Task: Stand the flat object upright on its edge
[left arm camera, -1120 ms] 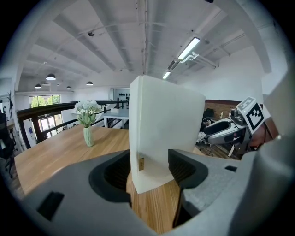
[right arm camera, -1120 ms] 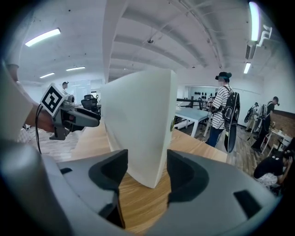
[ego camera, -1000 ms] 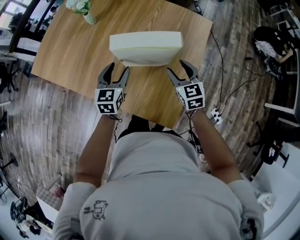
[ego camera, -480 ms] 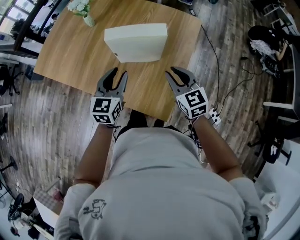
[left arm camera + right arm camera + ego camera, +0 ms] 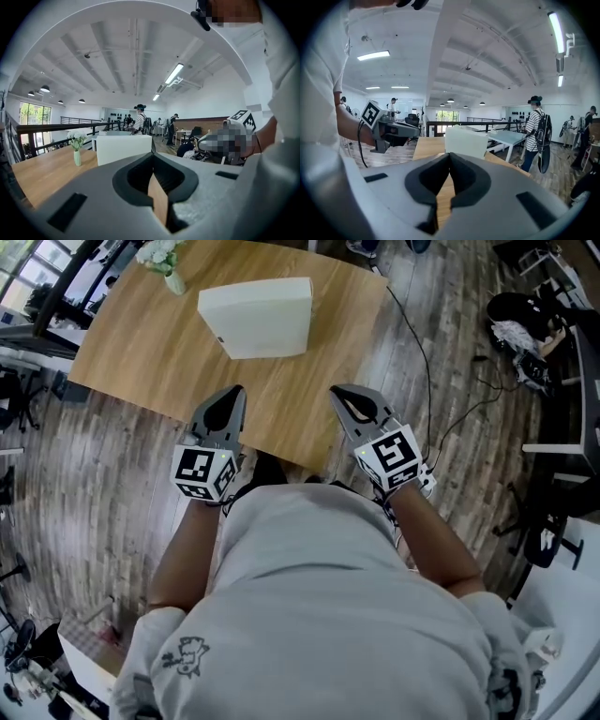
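We're in an open loft office with a dark plank floor (image 5: 103,493), looking down on a pale wooden worktop (image 5: 141,357). The cream box (image 5: 258,315) stands up on its edge out on the worktop, dead ahead of the left claw (image 5: 232,401) and well apart from it. From the right claw (image 5: 345,401) it sits ahead and off to the left, again with plenty of bare wood between. Both claws hover over the near edge of the worktop, side by side. The left claw's jaws are pressed together with nothing between them, and it's the same on the right, jaws together and empty. The left gripper view has the box as a tall white slab beyond the jaw tips. Just left of it is a vase of white flowers (image 5: 76,149), farther from the claws than the box. The right gripper view catches the box's narrow side beyond its jaws, and a person in a striped shirt (image 5: 533,133) off to the right. A black cable (image 5: 427,362) trails over the floor to the right of the right claw.
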A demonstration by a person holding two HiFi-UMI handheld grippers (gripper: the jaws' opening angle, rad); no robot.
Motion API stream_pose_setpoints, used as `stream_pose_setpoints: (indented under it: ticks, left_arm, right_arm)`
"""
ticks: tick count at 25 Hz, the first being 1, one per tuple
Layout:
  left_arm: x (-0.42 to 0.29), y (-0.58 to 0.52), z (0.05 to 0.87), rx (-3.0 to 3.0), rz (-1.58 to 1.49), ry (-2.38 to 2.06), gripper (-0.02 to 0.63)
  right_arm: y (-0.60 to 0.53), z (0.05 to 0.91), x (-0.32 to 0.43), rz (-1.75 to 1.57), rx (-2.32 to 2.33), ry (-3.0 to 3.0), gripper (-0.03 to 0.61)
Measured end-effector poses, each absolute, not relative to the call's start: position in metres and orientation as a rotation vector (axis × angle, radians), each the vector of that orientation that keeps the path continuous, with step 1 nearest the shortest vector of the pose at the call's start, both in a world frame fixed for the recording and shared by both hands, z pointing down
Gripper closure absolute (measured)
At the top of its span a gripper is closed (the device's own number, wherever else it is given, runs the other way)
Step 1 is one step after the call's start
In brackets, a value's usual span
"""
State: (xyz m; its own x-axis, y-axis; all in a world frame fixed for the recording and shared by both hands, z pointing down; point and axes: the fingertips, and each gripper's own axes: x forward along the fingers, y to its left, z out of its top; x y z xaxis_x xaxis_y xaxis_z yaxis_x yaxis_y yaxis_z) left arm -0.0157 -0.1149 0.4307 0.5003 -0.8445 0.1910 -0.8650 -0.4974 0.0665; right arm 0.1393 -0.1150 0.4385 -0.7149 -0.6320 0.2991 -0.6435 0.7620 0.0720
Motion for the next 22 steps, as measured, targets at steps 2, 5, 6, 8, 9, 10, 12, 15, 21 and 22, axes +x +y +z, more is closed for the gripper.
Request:
stream_pose_setpoints:
  ticks: [2, 5, 6, 8, 9, 10, 12, 15, 21, 22]
  left_arm:
    - [-0.009, -0.105, 0.431, 2.575, 0.197, -1.492, 0.606]
    - [-0.001, -0.091, 0.432, 2.539, 0.177, -1.503, 0.606]
    - [0.0, -0.087, 0.431, 2.533, 0.171, -1.506, 0.606]
    - [0.003, -0.081, 0.428, 2.527, 0.168, -1.509, 0.606]
    - [0.004, -0.079, 0.426, 2.527, 0.169, -1.509, 0.606]
    - [0.005, -0.077, 0.424, 2.528, 0.17, -1.511, 0.607]
    - [0.007, -0.074, 0.417, 2.531, 0.171, -1.516, 0.606]
    - [0.01, -0.066, 0.409, 2.537, 0.178, -1.525, 0.606]
    - [0.005, -0.053, 0.398, 2.555, 0.199, -1.52, 0.606]
    - [0.003, -0.051, 0.396, 2.557, 0.201, -1.519, 0.606]
  right_arm:
    - [-0.106, 0.432, 0.145, 0.035, 0.971, -2.67, 0.574]
    - [-0.095, 0.424, 0.154, 0.021, 0.951, -2.689, 0.574]
    - [-0.092, 0.422, 0.156, 0.02, 0.946, -2.695, 0.574]
    - [-0.089, 0.419, 0.16, 0.024, 0.939, -2.704, 0.574]
    - [-0.088, 0.418, 0.162, 0.028, 0.936, -2.707, 0.574]
    - [-0.087, 0.418, 0.163, 0.034, 0.934, -2.71, 0.574]
    - [-0.084, 0.415, 0.166, 0.044, 0.931, -2.72, 0.574]
    - [-0.075, 0.408, 0.169, 0.056, 0.929, -2.738, 0.574]
    - [-0.064, 0.398, 0.16, 0.064, 0.926, -2.766, 0.574]
    - [-0.061, 0.398, 0.158, 0.065, 0.926, -2.767, 0.574]
